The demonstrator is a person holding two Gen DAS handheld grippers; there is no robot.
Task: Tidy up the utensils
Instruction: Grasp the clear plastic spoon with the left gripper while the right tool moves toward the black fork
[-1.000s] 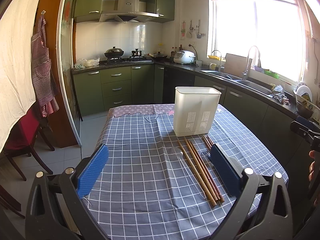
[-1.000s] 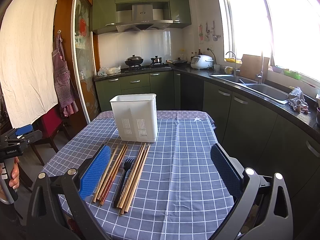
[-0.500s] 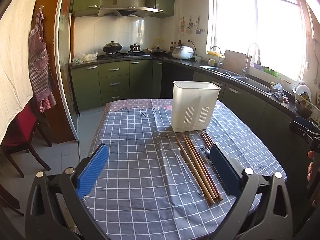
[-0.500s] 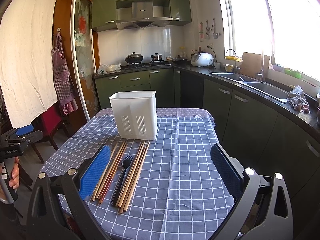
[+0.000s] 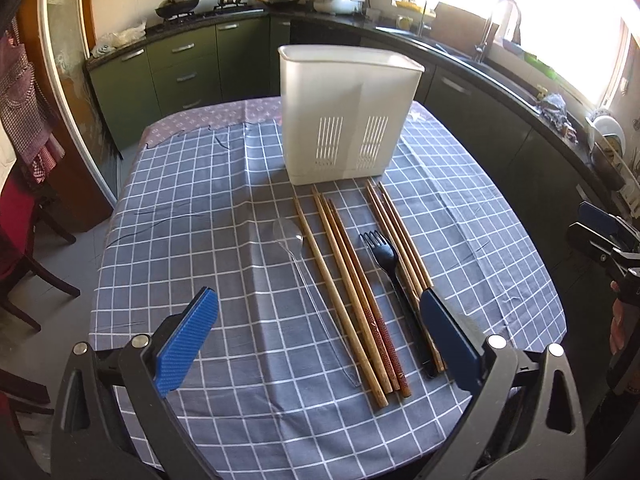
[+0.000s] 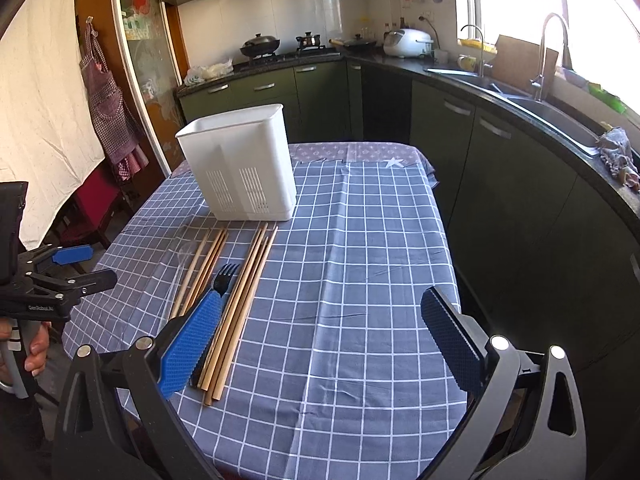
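A white slotted utensil holder (image 5: 344, 116) stands upright on the checked tablecloth (image 5: 192, 220); it also shows in the right wrist view (image 6: 240, 164). In front of it lie several wooden chopsticks (image 5: 344, 280), a black plastic fork (image 5: 384, 256) and a clear plastic spoon (image 5: 296, 244). My left gripper (image 5: 316, 340) is open and empty above the near ends of the utensils. My right gripper (image 6: 320, 344) is open and empty, its left pad (image 6: 192, 340) over the fork (image 6: 224, 280) and chopsticks (image 6: 240, 300).
Green kitchen cabinets (image 6: 280, 96) and a dark counter with a sink (image 6: 552, 116) run behind and right of the table. A red chair (image 5: 16, 248) stands left of the table. The other gripper shows at each view's edge (image 6: 52, 280).
Both grippers have moved forward and tilted down over the table. The holder and utensils now look larger and closer. Nothing was taken hold of.
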